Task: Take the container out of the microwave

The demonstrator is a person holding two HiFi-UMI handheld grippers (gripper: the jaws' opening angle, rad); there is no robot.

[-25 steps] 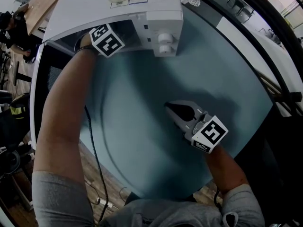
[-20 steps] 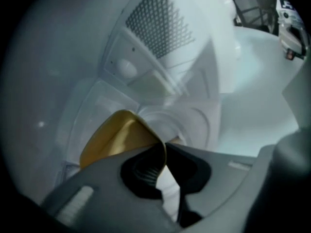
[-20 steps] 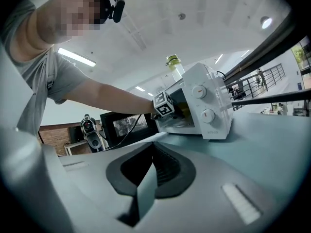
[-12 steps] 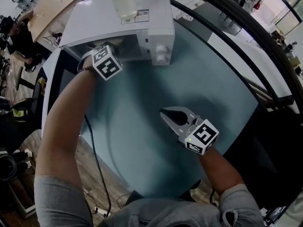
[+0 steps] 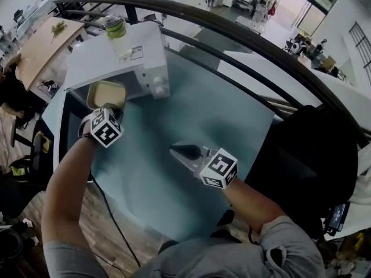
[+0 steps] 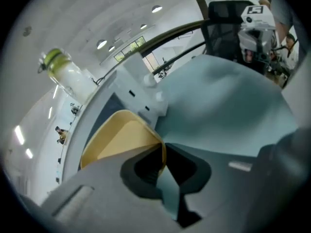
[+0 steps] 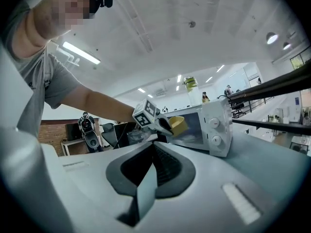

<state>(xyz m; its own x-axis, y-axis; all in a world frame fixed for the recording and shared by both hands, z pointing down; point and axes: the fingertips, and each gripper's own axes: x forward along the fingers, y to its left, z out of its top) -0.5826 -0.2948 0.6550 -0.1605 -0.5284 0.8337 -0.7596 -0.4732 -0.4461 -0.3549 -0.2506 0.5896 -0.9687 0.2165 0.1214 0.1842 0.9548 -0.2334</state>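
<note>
The left gripper (image 5: 110,110) is clenched on the rim of the yellow container (image 5: 105,94), which looks just clear of the microwave (image 5: 119,54) at its 12 o'clock. The right gripper (image 5: 184,151), at its 4 o'clock, is closed on nothing. Only setting the container down on the table (image 5: 220,109) seems left.

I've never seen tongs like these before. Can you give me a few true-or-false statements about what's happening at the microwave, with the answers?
1. The left tongs grip a yellow container by its rim. True.
2. The yellow container sits inside the microwave. False: it is held in the air in front of the microwave, outside it.
3. The right tongs carry a spoon. False: they are shut with nothing between them, above the table.
4. A bottle stands on top of the microwave. True.
</note>
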